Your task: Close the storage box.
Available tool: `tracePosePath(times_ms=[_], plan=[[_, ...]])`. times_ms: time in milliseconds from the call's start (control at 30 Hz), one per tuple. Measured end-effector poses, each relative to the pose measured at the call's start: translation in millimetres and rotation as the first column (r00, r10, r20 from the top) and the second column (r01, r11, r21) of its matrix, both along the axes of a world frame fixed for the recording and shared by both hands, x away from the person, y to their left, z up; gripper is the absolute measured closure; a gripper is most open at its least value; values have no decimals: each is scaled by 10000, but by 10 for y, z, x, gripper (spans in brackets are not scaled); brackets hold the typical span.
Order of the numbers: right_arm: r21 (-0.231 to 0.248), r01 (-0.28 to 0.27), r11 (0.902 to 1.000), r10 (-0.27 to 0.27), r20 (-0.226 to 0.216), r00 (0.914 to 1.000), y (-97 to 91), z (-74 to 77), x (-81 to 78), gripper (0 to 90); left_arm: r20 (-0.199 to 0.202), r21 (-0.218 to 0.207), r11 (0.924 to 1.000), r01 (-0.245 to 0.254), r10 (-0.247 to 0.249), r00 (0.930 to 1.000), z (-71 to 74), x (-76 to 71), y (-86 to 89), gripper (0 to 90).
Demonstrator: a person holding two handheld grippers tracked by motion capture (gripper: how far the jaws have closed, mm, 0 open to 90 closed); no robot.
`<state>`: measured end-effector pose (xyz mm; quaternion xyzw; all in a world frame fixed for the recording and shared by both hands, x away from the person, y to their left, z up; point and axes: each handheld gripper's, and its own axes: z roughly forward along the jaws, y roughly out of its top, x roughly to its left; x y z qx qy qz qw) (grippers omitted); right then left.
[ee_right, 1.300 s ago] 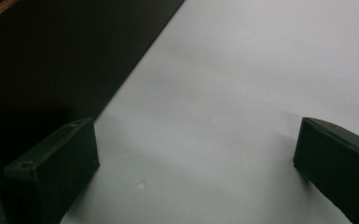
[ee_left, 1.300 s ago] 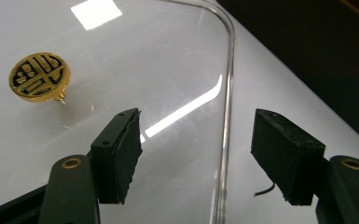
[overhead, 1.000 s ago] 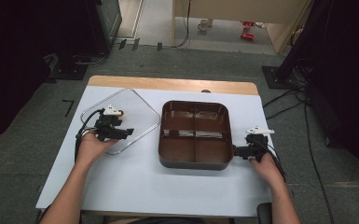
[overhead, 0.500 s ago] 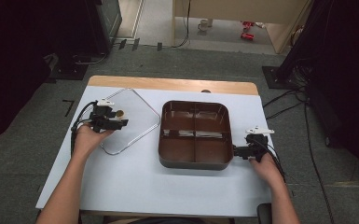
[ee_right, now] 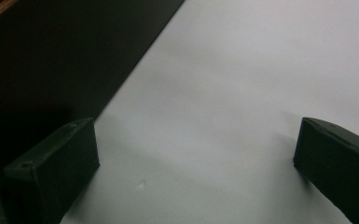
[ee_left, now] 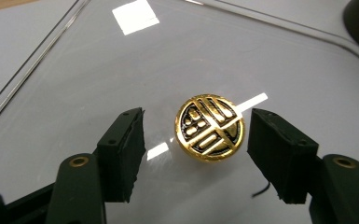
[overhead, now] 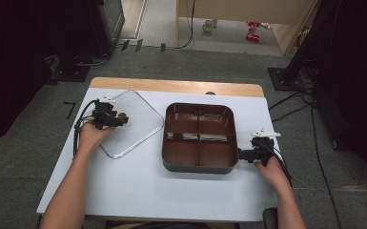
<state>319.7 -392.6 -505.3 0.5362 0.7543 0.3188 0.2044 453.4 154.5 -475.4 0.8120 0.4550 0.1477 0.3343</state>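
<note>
The left gripper (ee_left: 196,135) has moved over the clear lid (ee_left: 98,70), jaws closing around, not yet gripping, its gold knob (ee_left: 210,127).

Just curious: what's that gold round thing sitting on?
The gold knob sits on a clear lid lying flat on the white table, between the left gripper's open, just-closing jaws. Its underside is hidden.

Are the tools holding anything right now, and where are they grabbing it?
Nothing is held yet. The left tool has been closing around the gold knob on the clear lid, pads still apart from it. The right tool is open.
</note>
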Motion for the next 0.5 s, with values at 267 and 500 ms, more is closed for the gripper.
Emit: tracePosePath(times_ms=[267, 500], plan=[[1, 0, 10000, 0, -1, 10000, 0, 0, 0, 0, 316, 145, 9999, 24, -29, 9995, -15, -14, -97, 589], [7, 1, 10000, -1, -3, 10000, 0, 0, 0, 0, -18, 312, 9995, -33, 34, 10000, 46, 3, -96, 596]])
